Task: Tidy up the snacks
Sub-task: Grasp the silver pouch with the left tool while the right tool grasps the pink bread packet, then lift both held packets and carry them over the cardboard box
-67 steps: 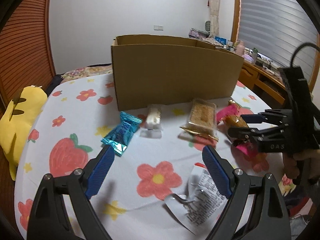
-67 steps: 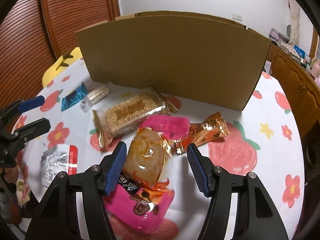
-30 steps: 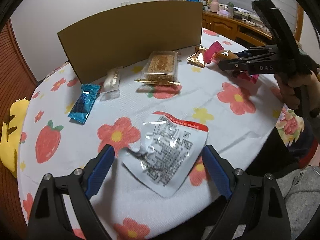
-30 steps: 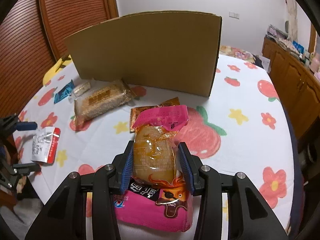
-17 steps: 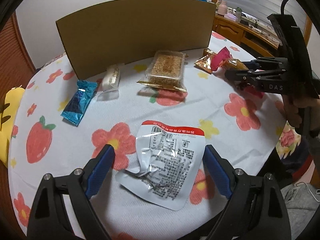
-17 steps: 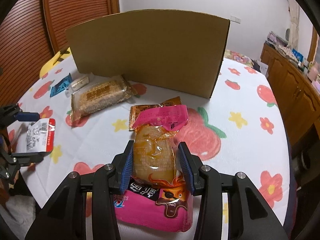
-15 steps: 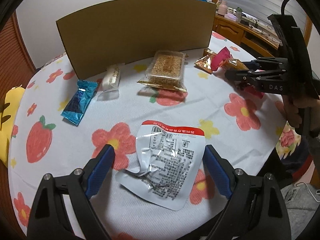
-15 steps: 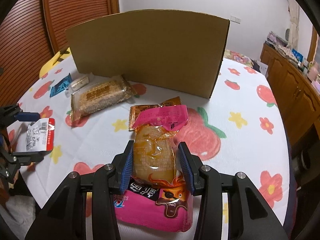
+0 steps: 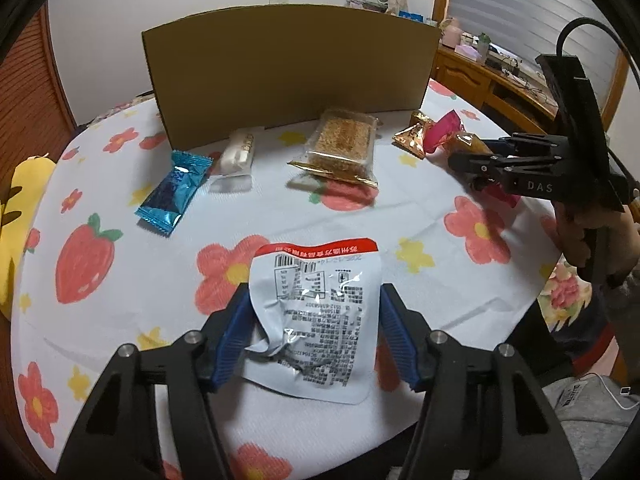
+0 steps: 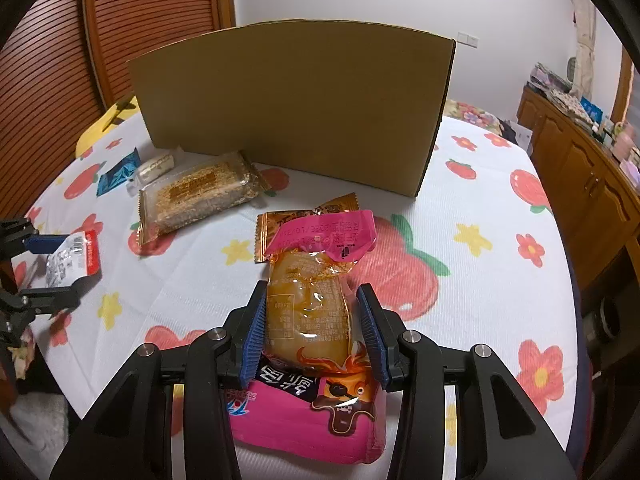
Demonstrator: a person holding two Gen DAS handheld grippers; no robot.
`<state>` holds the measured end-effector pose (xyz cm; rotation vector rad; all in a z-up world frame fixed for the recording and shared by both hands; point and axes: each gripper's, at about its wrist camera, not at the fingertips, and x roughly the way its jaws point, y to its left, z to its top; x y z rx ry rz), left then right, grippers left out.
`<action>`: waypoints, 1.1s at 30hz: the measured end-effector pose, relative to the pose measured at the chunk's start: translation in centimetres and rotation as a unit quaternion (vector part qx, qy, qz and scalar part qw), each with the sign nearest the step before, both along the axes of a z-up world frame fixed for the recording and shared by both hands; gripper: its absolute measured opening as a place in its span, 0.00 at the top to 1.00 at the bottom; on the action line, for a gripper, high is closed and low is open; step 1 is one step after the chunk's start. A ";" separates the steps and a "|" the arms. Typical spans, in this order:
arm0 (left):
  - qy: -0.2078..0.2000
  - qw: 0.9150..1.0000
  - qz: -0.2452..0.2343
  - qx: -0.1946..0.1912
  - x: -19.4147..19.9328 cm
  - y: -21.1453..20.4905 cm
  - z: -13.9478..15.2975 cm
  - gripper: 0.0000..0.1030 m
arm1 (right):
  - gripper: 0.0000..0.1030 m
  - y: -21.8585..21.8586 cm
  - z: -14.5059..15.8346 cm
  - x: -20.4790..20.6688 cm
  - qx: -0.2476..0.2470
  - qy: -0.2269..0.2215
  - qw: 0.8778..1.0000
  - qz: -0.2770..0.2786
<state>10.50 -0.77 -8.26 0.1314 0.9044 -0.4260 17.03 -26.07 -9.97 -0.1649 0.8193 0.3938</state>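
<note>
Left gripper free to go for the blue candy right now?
Probably not yet: the left gripper is closing around the white pouch. The path to the blue candy looks clear, just bare tablecloth.

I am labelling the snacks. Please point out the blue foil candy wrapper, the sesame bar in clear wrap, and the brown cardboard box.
blue foil candy wrapper (image 9: 174,193), left wrist view, middle.
sesame bar in clear wrap (image 9: 340,147), left wrist view, centre.
brown cardboard box (image 10: 296,100), right wrist view, front wall.

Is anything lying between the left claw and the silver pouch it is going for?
No. The silver pouch sits directly between the left claw's blue pads, which are closing on it; nothing else lies there.
</note>
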 end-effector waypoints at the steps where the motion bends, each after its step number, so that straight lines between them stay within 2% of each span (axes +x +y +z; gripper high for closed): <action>1: -0.001 1.000 0.004 0.000 0.0 0.1 0.0 0.40 | 0.58 0.0 0.0 0.0 0.000 0.000 1.000 0.000; 20: -0.052 0.996 0.054 -0.050 0.6 1.8 2.7 0.40 | 0.58 -0.3 0.1 0.0 0.009 -0.003 1.000 -0.010; 26: -0.072 0.992 0.078 -0.065 1.2 2.6 4.0 0.40 | 0.58 -0.7 0.9 -1.1 0.013 -0.036 0.999 -0.023; 33: -0.097 0.989 0.083 -0.074 2.4 2.7 6.2 0.40 | 0.58 -1.0 2.6 -2.2 0.031 -0.052 0.998 -0.025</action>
